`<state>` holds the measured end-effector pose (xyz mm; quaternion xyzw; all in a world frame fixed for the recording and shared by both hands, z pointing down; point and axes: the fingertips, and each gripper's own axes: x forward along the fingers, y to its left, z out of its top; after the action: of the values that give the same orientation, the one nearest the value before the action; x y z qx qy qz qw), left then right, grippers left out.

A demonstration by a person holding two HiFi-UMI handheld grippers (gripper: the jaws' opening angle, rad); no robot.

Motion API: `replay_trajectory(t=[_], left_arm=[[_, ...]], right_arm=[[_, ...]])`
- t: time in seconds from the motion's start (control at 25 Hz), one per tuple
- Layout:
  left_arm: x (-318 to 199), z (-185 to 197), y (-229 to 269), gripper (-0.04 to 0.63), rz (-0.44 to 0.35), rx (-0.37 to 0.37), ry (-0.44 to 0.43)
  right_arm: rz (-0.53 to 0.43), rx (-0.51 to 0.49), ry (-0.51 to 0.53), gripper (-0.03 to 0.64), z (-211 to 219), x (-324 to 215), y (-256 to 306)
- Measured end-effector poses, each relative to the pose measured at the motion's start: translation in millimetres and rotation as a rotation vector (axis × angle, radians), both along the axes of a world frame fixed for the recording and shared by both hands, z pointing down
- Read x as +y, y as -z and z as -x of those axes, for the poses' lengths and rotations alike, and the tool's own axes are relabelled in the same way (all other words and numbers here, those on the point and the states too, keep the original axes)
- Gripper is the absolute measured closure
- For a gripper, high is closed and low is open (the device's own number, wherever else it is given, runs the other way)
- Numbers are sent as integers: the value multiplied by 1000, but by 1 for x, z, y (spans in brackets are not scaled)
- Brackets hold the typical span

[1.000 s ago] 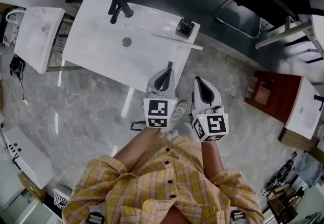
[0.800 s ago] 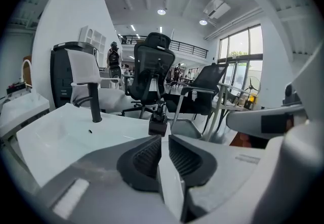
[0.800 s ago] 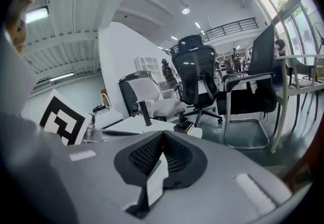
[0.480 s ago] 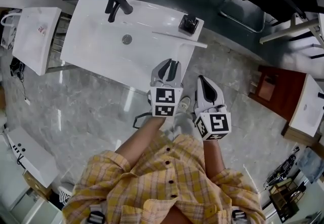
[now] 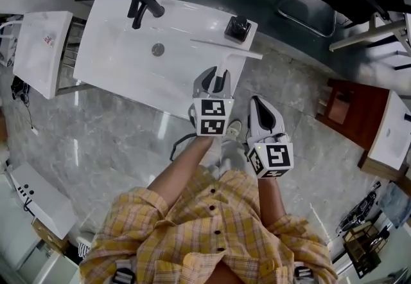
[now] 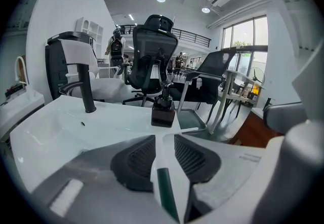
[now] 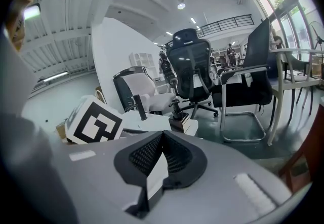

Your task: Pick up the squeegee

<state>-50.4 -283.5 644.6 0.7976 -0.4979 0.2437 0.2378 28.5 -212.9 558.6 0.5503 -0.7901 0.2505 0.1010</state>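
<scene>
Your left gripper point(image 5: 216, 77) hangs over the near edge of the counter point(image 5: 122, 64), jaws apart (they have just been opening), nothing between them; the squeegee point(image 5: 226, 48) lies flat on the counter just beyond, beside the black dispenser point(image 5: 236, 29); your right gripper point(image 5: 256, 106) hangs over the floor point(image 5: 128, 141), jaws together.

Left gripper point(image 5: 215, 77) moved forward over the surface point(image 5: 122, 64) edge, fingers point(image 5: 204, 83) just opened from closed, only that edge between them

A white washbasin counter point(image 5: 122, 71) stands on grey marble floor point(image 5: 109, 141), black office chair point(image 6: 152, 56) and bright windows point(image 6: 243, 33) beyond.
</scene>
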Motion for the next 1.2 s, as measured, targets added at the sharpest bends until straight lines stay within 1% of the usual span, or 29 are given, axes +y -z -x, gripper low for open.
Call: replay_trajectory(t=[0.36,1.0,1.2], left_arm=[[-12,-3,-27,491,57,-29,12],[-33,-10,-59,491,112,-69,33],[-35,-9,-65,491,108,-95,46]], right_arm=[[14,-2,-4,618,-5,-1,-6],[29,2,-17,618,-14,-1,-14],[28,16,-19,618,-15,-2,-15]])
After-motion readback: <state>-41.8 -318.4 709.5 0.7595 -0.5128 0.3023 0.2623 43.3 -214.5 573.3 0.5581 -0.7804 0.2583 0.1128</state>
